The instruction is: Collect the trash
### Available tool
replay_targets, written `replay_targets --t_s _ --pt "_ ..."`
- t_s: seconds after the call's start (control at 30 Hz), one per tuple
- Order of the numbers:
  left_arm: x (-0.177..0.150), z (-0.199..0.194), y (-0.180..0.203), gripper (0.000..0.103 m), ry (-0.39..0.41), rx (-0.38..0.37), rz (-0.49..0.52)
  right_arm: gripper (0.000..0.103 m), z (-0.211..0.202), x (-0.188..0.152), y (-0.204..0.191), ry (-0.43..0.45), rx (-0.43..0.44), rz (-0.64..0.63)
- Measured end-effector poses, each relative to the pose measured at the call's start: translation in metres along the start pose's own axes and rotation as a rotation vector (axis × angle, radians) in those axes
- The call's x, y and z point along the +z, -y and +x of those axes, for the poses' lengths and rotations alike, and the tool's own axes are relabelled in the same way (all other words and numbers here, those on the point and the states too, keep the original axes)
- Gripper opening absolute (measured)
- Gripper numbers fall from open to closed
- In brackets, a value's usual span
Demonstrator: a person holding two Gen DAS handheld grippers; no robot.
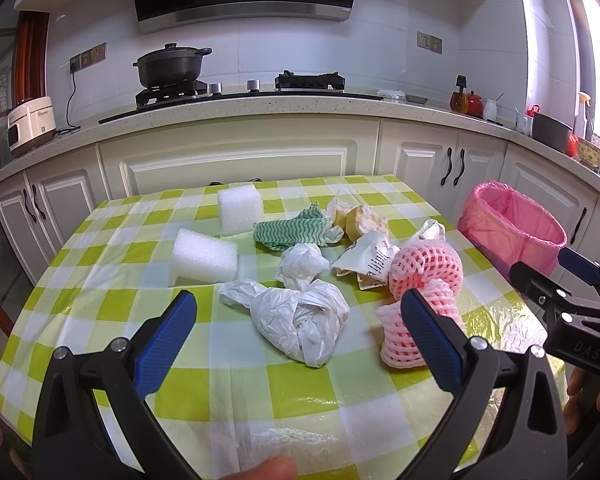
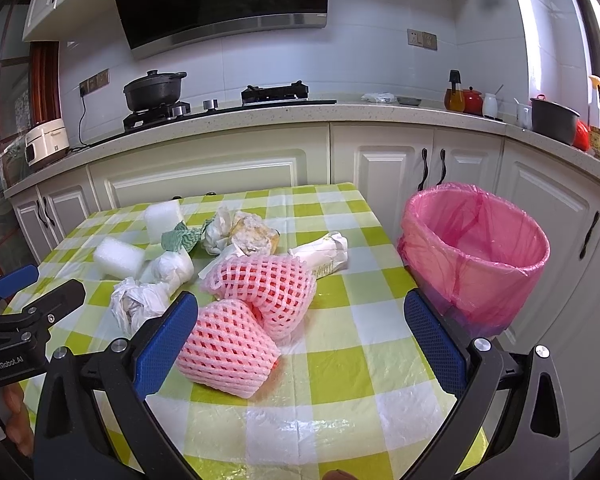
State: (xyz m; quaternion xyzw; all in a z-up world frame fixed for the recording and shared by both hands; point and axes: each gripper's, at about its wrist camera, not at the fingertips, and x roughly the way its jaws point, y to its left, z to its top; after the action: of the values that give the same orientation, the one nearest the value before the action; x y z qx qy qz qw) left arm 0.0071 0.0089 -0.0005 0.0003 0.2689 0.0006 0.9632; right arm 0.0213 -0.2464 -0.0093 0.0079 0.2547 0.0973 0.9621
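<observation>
Both your claws gape wide and hold nothing: the left gripper hangs over a white bag, the right gripper over two pink nets. The trash lies heaped mid-table; the bin stands just beside its right edge.

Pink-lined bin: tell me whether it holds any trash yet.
Seemingly empty. The right wrist view looks into the bin and shows only pink liner; its very bottom is hidden.

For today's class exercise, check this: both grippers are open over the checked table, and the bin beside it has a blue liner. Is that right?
Not quite. The bin has a pink liner, as the right wrist view shows. The rest holds: the left gripper and right gripper are open over the checked table.
</observation>
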Motion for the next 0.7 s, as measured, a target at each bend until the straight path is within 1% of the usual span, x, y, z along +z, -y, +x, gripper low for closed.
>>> replay_targets --t_s 0.17,0.7 --pt "-0.0026 0.0056 -0.0016 0.099 -0.001 0.005 -0.006 0.097 0.0019 -0.0004 -0.0011 -0.003 0.000 -0.001" --pt "-0.0027 0.0051 -0.0012 0.099 -0.002 0.006 -0.006 0.097 0.0029 -0.0008 -0.0018 -0.005 -0.002 0.002"
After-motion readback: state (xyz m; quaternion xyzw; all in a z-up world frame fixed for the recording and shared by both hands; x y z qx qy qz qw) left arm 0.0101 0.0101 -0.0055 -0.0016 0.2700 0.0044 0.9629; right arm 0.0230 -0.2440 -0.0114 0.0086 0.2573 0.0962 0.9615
